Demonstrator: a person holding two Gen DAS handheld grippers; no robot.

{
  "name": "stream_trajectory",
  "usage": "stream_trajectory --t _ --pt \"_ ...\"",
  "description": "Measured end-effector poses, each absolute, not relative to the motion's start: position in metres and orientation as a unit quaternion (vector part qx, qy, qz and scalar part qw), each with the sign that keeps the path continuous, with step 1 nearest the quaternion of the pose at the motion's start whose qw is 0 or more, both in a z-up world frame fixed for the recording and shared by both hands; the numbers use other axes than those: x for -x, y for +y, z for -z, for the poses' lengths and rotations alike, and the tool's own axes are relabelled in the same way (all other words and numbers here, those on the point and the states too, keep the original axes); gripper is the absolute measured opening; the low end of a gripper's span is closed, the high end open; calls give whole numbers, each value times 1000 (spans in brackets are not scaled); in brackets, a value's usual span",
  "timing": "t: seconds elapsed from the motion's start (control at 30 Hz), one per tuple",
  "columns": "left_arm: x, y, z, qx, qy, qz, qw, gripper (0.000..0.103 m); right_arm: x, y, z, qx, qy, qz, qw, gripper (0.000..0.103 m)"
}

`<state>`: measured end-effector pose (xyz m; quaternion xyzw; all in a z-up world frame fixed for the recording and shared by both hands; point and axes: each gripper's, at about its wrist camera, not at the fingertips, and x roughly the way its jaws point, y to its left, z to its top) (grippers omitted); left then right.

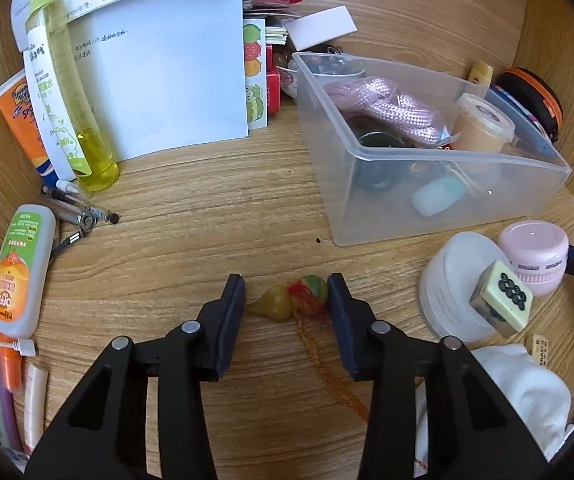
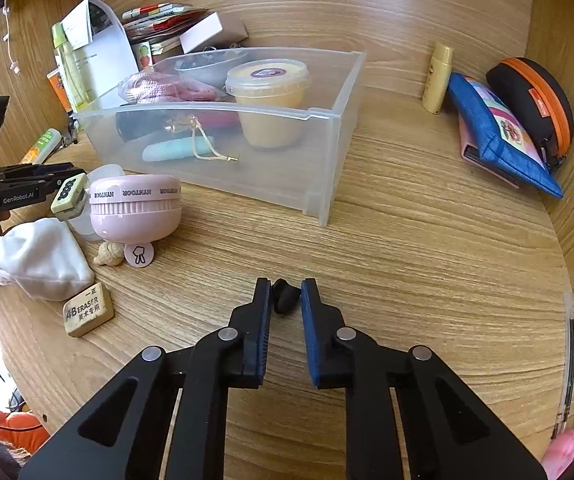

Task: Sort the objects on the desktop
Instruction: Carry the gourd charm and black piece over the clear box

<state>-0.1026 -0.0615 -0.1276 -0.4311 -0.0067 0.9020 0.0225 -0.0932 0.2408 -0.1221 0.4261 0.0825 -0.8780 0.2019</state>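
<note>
In the left wrist view a yellow gourd charm (image 1: 277,304) with a red tassel and a green-and-red bead lies on the wooden desk. My left gripper (image 1: 285,283) is shut on it, one pad against the gourd's tip and the other against the bead. Its orange cord trails back under the fingers. In the right wrist view my right gripper (image 2: 286,284) is shut on a small black lump (image 2: 285,298) resting on the desk. A clear plastic bin (image 1: 467,157) (image 2: 207,111) stands beyond both, holding a pink rope, a tan lidded tub and a pale blue tube.
A pink jar (image 2: 135,210), a white jar (image 1: 459,284), a mahjong tile (image 1: 503,300), a white pouch (image 2: 39,260) and an eraser (image 2: 87,310) lie between the grippers. Papers, a yellow spray bottle (image 1: 71,92) and tubes crowd the left. A blue pouch (image 2: 499,128) and a black-orange case sit far right.
</note>
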Motion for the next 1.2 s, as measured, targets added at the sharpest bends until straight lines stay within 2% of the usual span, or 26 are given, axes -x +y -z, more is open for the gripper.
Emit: stream_trajectory --t 0.27,0.87,1.2 --pt "90 -65 109 399 -28 -917 20 42 91 250 114 -420 66 883 199 14" --pt "92 -47 55 327 -36 -942 60 42 98 239 51 -340 57 915 212 14" --pt "118 -31 54 330 -28 -939 88 42 117 231 46 -330 55 916 222 14"
